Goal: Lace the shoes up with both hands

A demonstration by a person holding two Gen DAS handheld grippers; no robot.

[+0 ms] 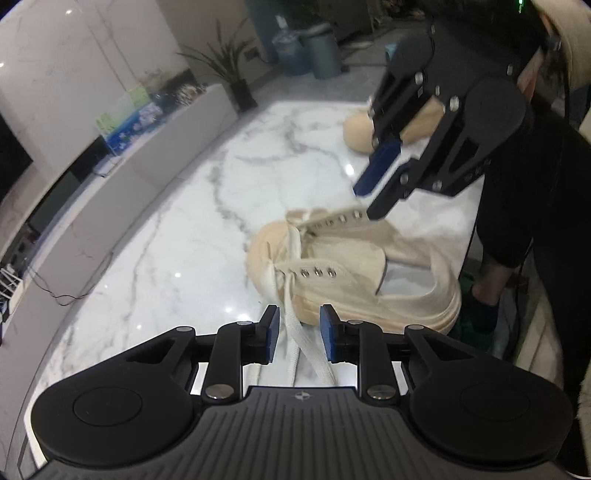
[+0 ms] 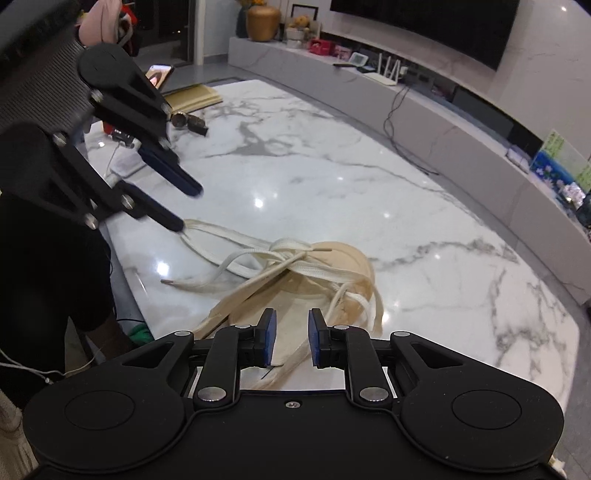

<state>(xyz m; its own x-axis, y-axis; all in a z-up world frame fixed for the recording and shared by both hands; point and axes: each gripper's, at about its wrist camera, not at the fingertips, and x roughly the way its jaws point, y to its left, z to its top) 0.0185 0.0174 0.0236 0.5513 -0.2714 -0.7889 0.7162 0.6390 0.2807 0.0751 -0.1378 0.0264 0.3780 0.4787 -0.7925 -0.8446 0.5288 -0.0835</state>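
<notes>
Marble table (image 1: 177,236) carries cream shoe (image 1: 354,273). Left claw (image 1: 297,334) pitched down, slightly spread around loose lace (image 1: 295,321). Right claw (image 2: 289,338) tilted over shoe, slightly spread, pinching nothing.

Dim indoor light, glare spots on the marble table (image 2: 332,192), fisheye-bent edges.

— What kind of place is this?
— A home living room: a marble surface (image 2: 332,177), a long low cabinet (image 2: 424,110) under a big dark screen (image 2: 424,26), a potted plant (image 1: 229,70), a water bottle (image 1: 290,50).
</notes>
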